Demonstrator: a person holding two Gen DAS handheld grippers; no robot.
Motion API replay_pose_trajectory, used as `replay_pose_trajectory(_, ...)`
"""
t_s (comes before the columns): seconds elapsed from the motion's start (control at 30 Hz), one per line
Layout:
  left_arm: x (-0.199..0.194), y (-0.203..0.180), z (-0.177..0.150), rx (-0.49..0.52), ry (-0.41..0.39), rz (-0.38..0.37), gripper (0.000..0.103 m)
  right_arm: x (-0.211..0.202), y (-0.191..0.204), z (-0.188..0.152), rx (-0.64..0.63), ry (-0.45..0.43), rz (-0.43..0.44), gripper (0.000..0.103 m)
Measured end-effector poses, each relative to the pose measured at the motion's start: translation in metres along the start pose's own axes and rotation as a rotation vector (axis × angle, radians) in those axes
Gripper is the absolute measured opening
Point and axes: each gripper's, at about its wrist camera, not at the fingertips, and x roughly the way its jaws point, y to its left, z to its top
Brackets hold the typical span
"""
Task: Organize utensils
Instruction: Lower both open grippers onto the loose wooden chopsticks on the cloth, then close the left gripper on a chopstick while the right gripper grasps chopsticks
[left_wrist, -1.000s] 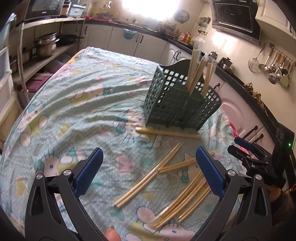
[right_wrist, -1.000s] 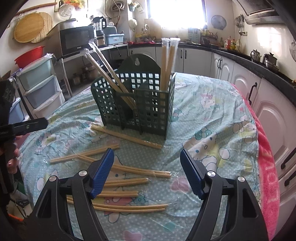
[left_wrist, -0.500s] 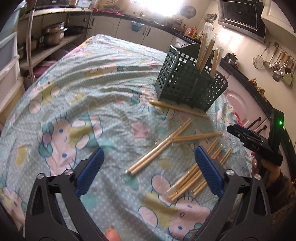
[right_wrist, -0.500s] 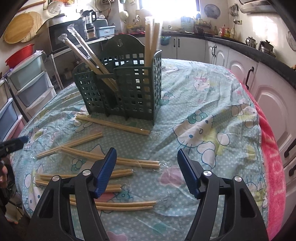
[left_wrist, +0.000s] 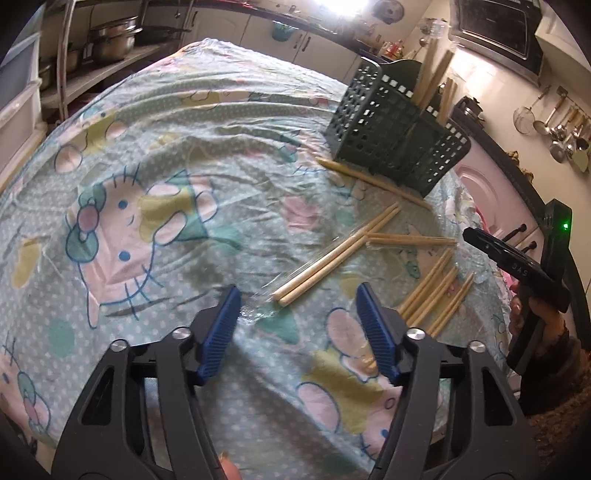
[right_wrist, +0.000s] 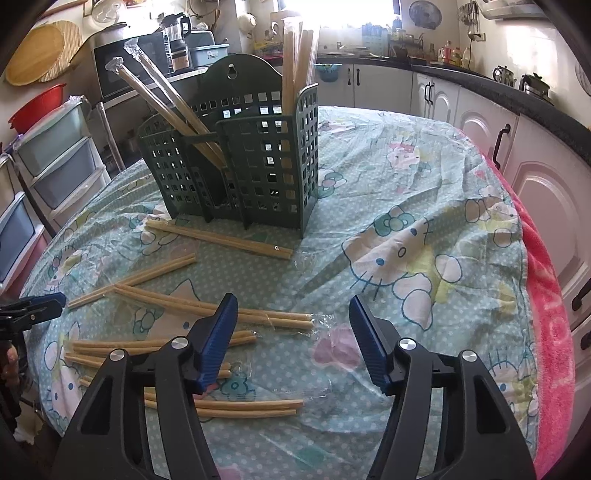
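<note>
A round table wears a light green cartoon-cat tablecloth (right_wrist: 424, 236). On it stands a dark green holder (right_wrist: 236, 158) full of square holes. It has a few parts inside. Some wrapped chopstick pairs lean in its left part (right_wrist: 166, 107), and some stand straight up in its right part (right_wrist: 295, 51).

Many more chopstick pairs lie flat on the cloth, each in a clear plastic sleeve. One pair (right_wrist: 218, 238) lies just in front of the holder. The others are spread out nearer to the grippers.

The left gripper (left_wrist: 297, 301) hangs over the cloth and points down at a slant. Its two blue pads (left_wrist: 221, 328) are apart, with nothing pressed between them. The jaws have just been closing. The near end of one chopstick pair (left_wrist: 332, 258) lies just past the tips, and the crinkly end of its sleeve reaches toward the left pad. I cannot tell if the pad touches the plastic.

The right gripper (right_wrist: 291, 301) also hangs over the cloth and points down at a slant. Its blue pads (right_wrist: 369, 343) are apart too, and its jaws have just been closing a little. A long chopstick pair (right_wrist: 221, 308) lies on the cloth, with its end in the gap between the pads, but they do not press on it.

In the left view, a hand (left_wrist: 535, 314) holds the right gripper at the right edge.
</note>
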Motion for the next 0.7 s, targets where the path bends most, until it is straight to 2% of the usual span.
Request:
replay_pose_trajectory(0.33,0.000,0.012,-0.004,0.007,-0.023,0.024,0.023,0.015,-0.009,-0.004,0.051,0.047,0.030,0.045)
replay_pose_trajectory(0.4,0.000,0.015,-0.004,0.003,-0.027,0.023,0.020,0.017,-0.013,-0.005,0.075,0.053,0.033,0.045)
replay_pose_trajectory(0.7,-0.002,0.018,-0.005,-0.001,-0.035,0.024,0.014,0.024,-0.027,-0.008,0.150,0.064,0.071,0.032)
